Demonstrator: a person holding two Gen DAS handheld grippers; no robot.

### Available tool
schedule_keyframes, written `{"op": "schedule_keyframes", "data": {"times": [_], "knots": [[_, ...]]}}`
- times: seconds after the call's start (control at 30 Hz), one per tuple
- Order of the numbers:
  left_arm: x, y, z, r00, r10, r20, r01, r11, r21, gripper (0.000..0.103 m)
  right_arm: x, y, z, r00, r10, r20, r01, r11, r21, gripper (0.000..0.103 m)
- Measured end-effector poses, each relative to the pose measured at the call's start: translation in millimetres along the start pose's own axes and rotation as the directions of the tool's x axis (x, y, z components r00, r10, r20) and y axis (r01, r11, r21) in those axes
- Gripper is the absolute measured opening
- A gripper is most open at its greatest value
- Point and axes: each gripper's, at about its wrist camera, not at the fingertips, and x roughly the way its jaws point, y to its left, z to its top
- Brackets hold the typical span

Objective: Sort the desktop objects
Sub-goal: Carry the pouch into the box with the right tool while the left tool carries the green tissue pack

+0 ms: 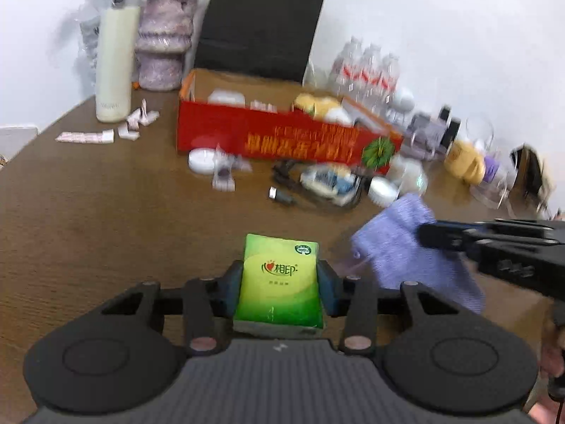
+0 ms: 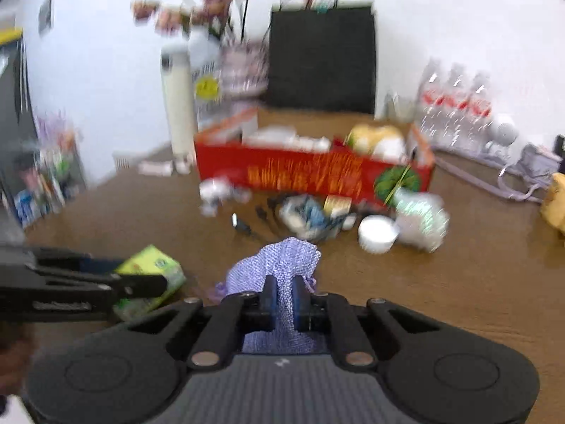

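Note:
My left gripper (image 1: 280,279) is shut on a green tissue pack (image 1: 280,275) and holds it above the brown table (image 1: 106,212). My right gripper (image 2: 284,296) is shut on a purple knitted pouch (image 2: 279,261), also off the table. In the left wrist view the pouch (image 1: 399,243) hangs at the right from the right gripper's fingers (image 1: 441,235). In the right wrist view the tissue pack (image 2: 155,268) and left gripper (image 2: 141,282) are at the left. A red open box (image 1: 282,134) with items inside stands behind; it also shows in the right wrist view (image 2: 310,173).
Loose clutter lies before the box: a white round tin (image 1: 201,160), small packets (image 1: 224,173), a black cable (image 1: 282,190), a white jar (image 1: 383,190). A cream bottle (image 1: 114,60), vase (image 1: 162,46), black bag (image 1: 261,24) and water bottles (image 1: 367,70) stand behind.

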Motion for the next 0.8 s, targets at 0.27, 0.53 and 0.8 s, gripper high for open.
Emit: {"op": "schedule_keyframes", "data": {"times": [0.27, 0.53, 0.8], "knots": [[9.8, -1.7, 104.7, 0.985, -0.043, 0.165, 0.050, 0.998, -0.040, 0.044, -17.4, -36.7, 89.2, 0.973, -0.033, 0.228, 0.018, 0.998, 0.068, 0.007], [172.8, -24.5, 217.1, 1.000, 0.024, -0.001, -0.024, 0.992, -0.124, 0.044, 143.3, -115.6, 198.5, 0.991, -0.135, 0.014, 0.130, 0.969, 0.208, 0.008], [272.0, -17.7, 188.7, 0.971, 0.036, -0.236, -0.094, 0.966, -0.239, 0.046, 254.3, -117.2, 186.4, 0.905, -0.269, -0.329, 0.304, 0.951, 0.058, 0.016]]}}
